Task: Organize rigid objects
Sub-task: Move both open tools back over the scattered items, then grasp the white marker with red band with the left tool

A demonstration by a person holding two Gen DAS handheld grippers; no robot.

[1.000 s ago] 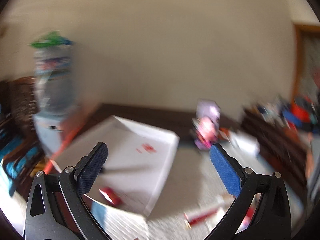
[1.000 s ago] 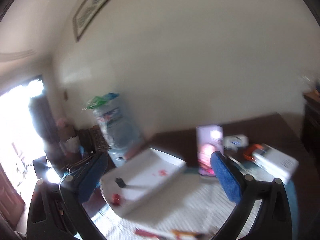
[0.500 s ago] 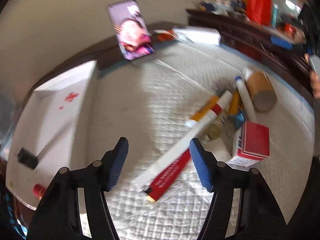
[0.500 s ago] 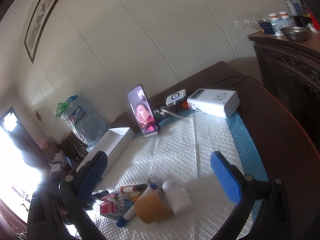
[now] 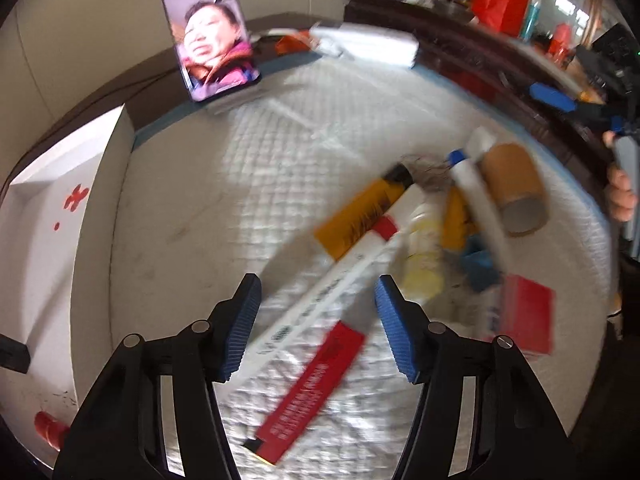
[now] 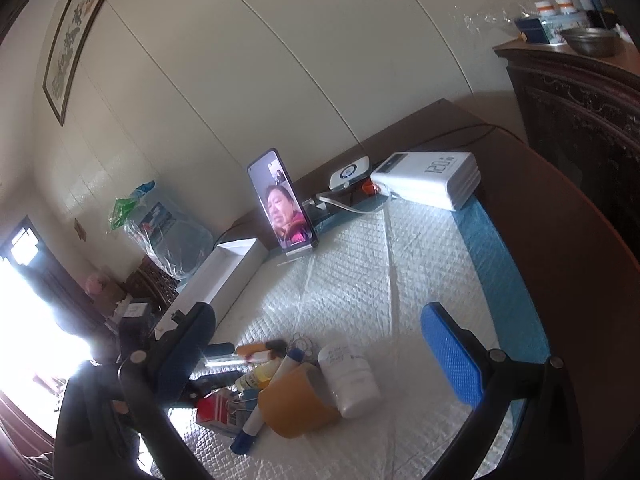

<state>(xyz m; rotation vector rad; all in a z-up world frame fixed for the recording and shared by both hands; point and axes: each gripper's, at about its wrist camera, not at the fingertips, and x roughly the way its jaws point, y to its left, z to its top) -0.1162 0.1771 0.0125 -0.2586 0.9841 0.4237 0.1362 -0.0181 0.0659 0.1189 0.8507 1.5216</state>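
A pile of small items lies on the white quilted mat (image 5: 256, 184). It holds a long white box with a red band (image 5: 360, 256), a flat red box (image 5: 312, 392), an orange tube (image 5: 360, 212), a yellow bottle (image 5: 424, 248), a cardboard roll (image 5: 512, 192) and a red-and-white carton (image 5: 524, 320). My left gripper (image 5: 317, 292) hovers over the long white box. Its jaws are closing, and the box's lower end lies between them untouched. My right gripper (image 6: 320, 344) stands wide open above the pile, near the cardboard roll (image 6: 296, 404) and a white bottle (image 6: 352, 380).
A white tray (image 5: 48, 220) at the left holds a red cap (image 5: 48, 432) and a black piece (image 5: 12, 356). A phone (image 6: 280, 204) stands propped at the back, with a white power bank (image 6: 428, 180) beside it. A dark cabinet (image 6: 580, 112) stands at the right. A hand (image 5: 620, 196) shows at the right edge.
Both views swung down from the wall onto the table and the pile. The left jaws narrowed from wide open to about half. The right jaws stayed wide.
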